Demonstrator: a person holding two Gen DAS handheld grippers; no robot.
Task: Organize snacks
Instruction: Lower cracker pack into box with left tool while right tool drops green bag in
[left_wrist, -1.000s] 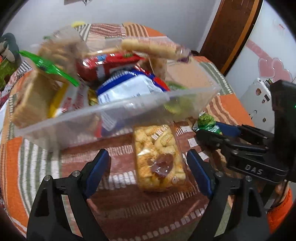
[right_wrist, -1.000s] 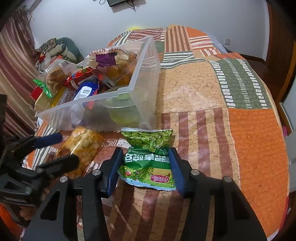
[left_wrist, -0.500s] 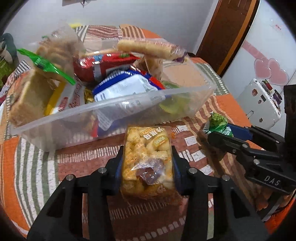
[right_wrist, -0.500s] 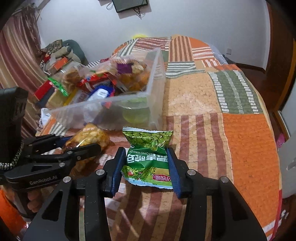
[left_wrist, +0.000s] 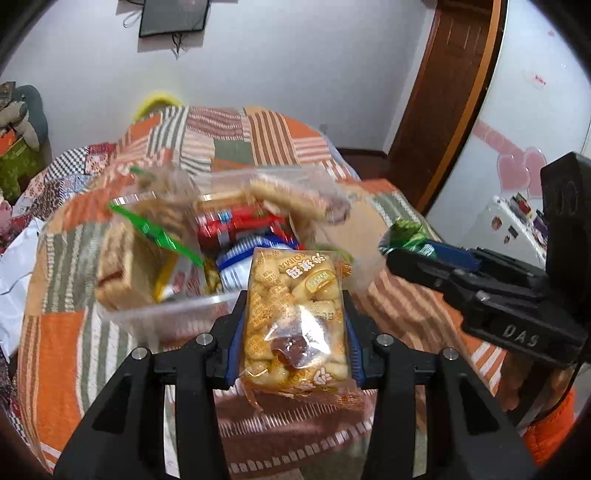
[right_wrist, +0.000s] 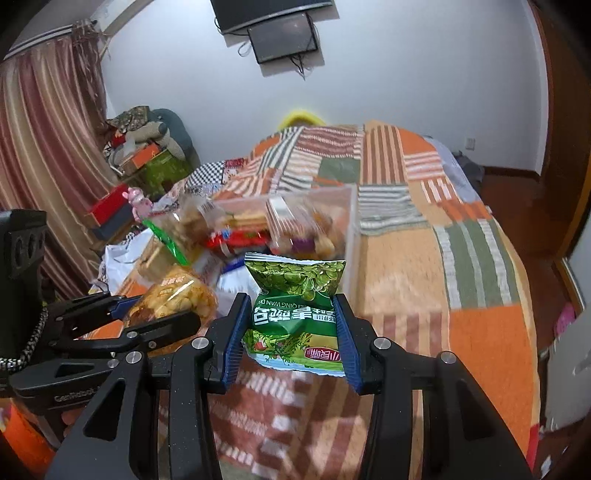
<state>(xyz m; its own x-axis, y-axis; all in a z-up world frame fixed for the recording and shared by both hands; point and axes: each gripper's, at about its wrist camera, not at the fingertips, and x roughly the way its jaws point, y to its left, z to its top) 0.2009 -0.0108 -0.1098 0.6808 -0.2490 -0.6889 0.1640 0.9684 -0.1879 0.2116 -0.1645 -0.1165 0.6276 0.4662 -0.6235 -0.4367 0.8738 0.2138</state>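
Note:
My left gripper (left_wrist: 293, 332) is shut on a clear bag of yellow puffed snacks (left_wrist: 295, 321) and holds it lifted in front of the clear plastic bin (left_wrist: 162, 314). The bin is full of several snack packs. My right gripper (right_wrist: 291, 336) is shut on a green pea snack bag (right_wrist: 295, 306), also lifted, near the bin's right wall (right_wrist: 351, 236). The right gripper shows at the right of the left wrist view (left_wrist: 424, 254), with the green bag (left_wrist: 404, 232) in it. The left gripper shows at the left of the right wrist view (right_wrist: 162, 314), with the yellow bag (right_wrist: 173, 295).
The bin stands on a bed with an orange, green and striped patchwork cover (right_wrist: 480, 258). Boxes and clutter (right_wrist: 147, 166) are piled at the left by a curtain. A white plastic bag (left_wrist: 14, 258) lies at the bed's left edge. A door (left_wrist: 443, 92) stands behind on the right.
My left gripper closed on the yellow snack bag. Both grippers have risen off the bed with their bags, level with the bin's top.

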